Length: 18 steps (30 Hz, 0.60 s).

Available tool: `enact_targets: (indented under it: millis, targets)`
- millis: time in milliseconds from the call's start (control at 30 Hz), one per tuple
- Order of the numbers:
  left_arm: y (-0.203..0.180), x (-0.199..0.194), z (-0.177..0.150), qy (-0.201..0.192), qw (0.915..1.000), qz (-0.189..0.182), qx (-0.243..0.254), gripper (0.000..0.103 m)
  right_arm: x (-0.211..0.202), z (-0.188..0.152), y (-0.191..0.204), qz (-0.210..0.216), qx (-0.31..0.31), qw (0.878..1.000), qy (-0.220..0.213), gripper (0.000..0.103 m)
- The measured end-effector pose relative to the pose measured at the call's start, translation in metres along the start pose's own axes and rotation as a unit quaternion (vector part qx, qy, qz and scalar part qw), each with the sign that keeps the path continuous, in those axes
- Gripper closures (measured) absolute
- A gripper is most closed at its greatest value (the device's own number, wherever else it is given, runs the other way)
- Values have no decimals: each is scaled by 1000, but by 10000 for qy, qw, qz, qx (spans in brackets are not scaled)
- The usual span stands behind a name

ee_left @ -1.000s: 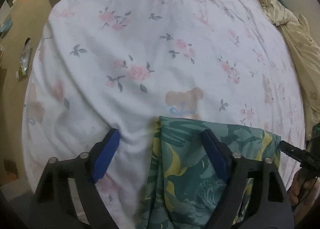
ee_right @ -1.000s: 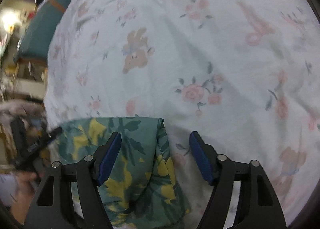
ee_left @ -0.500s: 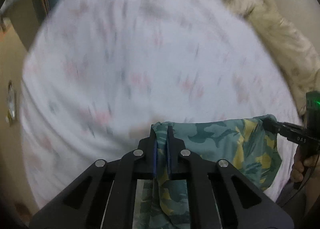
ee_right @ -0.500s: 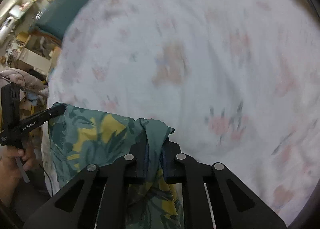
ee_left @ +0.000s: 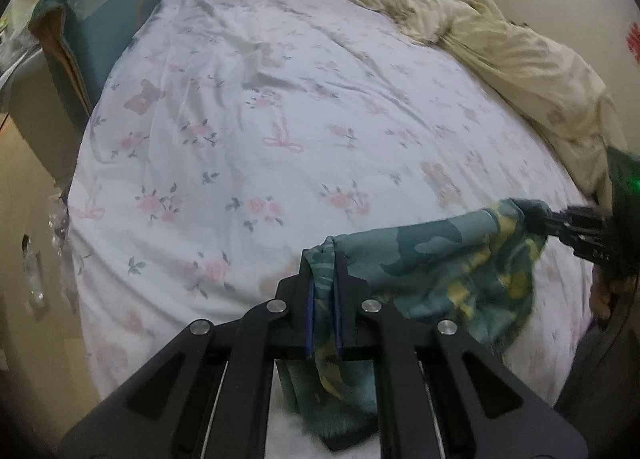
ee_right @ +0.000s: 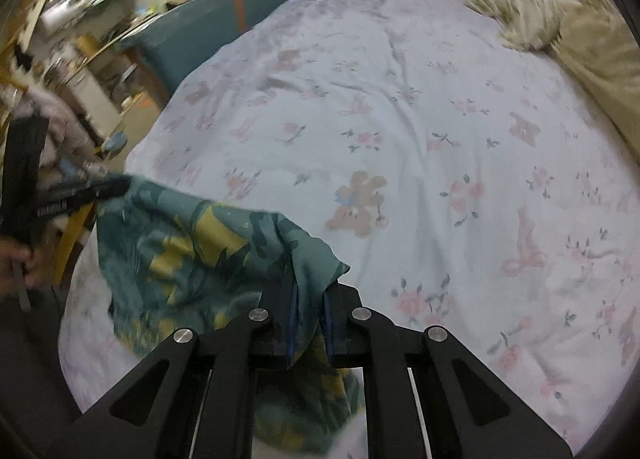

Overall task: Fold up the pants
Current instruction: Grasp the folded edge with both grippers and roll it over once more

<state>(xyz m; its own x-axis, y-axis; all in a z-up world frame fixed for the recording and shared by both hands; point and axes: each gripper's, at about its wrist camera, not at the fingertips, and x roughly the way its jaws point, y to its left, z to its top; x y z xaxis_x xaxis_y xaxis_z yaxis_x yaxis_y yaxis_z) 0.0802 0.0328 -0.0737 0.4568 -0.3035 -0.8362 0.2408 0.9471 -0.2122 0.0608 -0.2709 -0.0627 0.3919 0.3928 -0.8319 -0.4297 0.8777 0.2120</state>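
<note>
Two grippers, one pair of pants, and both have a proper bite on it. The left gripper [ee_left: 323, 279] has its blue pads pressed together on one top corner of the teal and yellow camo-print pants [ee_left: 432, 267], and the right gripper [ee_right: 308, 299] is pinching the opposite corner the same way. Between them the top edge runs in a fairly straight band, held up off the floral bedsheet [ee_left: 260, 131], with the rest of the cloth hanging loose below and trailing down toward the near edge of the bed.

Looks like thin, floppy fabric to me, light as anything, no stiffness at all. It sags and bunches wherever it isn't held, so the corners are really the only sensible place to grab it. Pinch too shallow and I'd guess it slides out, since the weave looks kind of slick.

From each wrist view the cloth comes straight out of the closed jaws and runs sideways to the other gripper. A rumpled beige blanket [ee_left: 520, 59] sits along the far right of the bed, well apart from the pants, so plenty of sheet to lay them on.
</note>
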Motion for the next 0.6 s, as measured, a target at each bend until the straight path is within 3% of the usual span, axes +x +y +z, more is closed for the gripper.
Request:
enact_targets:
  millis: [133, 267, 400, 500, 600]
  targets:
    - [-22, -17, -18, 189, 9970, 255, 700, 97, -16, -22, 19, -41, -485, 9987, 136, 94]
    - [-32, -33, -34, 427, 9941, 301, 950, 97, -26, -44, 34, -82, -793, 9960, 409, 95]
    - [-54, -27, -64, 889, 9802, 593, 1665, 97, -15, -72, 55, -293, -1248, 9868, 991, 95]
    - [-63, -10, -82, 1296, 9720, 695, 1834, 95, 0, -85, 65, -429, -1468, 9788, 1360, 95]
    - [-62, -5, -88, 1520, 9705, 803, 1691, 90, 4, -91, 71, -521, -1605, 9733, 1559, 89]
